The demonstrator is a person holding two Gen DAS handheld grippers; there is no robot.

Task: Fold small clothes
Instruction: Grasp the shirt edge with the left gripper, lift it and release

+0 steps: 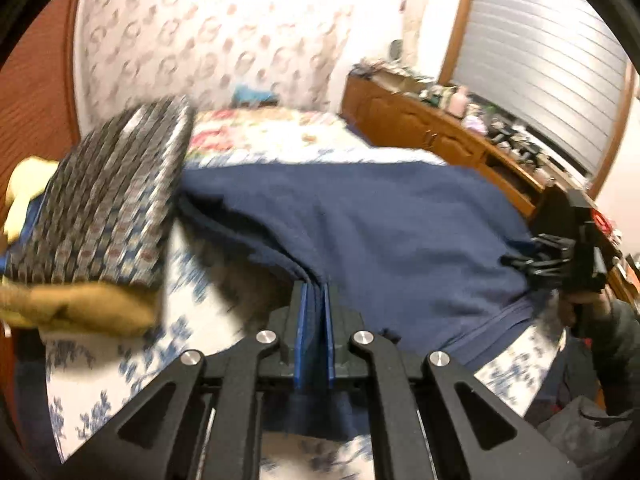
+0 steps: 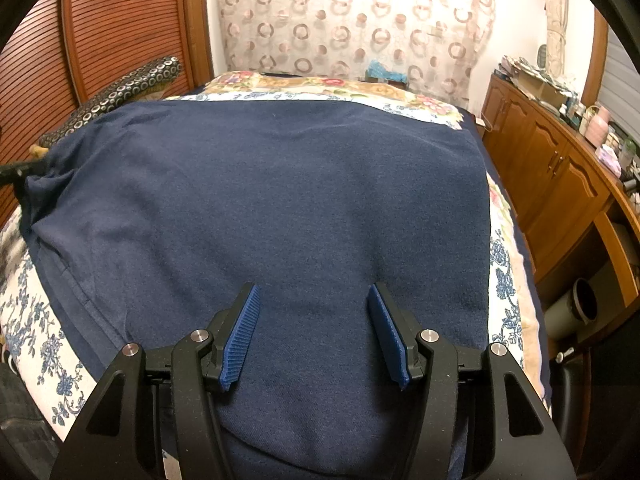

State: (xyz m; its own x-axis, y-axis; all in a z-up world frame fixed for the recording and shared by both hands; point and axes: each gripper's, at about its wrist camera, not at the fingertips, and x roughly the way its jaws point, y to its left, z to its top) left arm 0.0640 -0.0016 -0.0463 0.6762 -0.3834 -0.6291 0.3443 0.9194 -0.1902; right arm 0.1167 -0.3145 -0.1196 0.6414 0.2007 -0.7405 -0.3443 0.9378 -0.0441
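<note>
A navy blue garment point(image 2: 280, 200) lies spread over the floral bed cover point(image 2: 44, 344). My left gripper point(image 1: 315, 292) is shut on a bunched edge of the navy garment point(image 1: 360, 220), which pulls taut from its blue pads. My right gripper point(image 2: 314, 300) is open, its fingers point(image 2: 240, 332) spread just above the near part of the garment, holding nothing. In the left wrist view the right gripper point(image 1: 532, 264) shows at the garment's far right edge. The left gripper's tip point(image 2: 16, 170) shows at the garment's left corner in the right wrist view.
A dark patterned cushion point(image 1: 108, 204) rests on yellow-brown folded cloth point(image 1: 80, 308) at the left of the bed. A wooden sideboard point(image 2: 560, 176) with clutter runs along the right. A grey bin point(image 2: 572, 308) stands beside it. A curtain point(image 2: 352, 16) hangs behind the bed.
</note>
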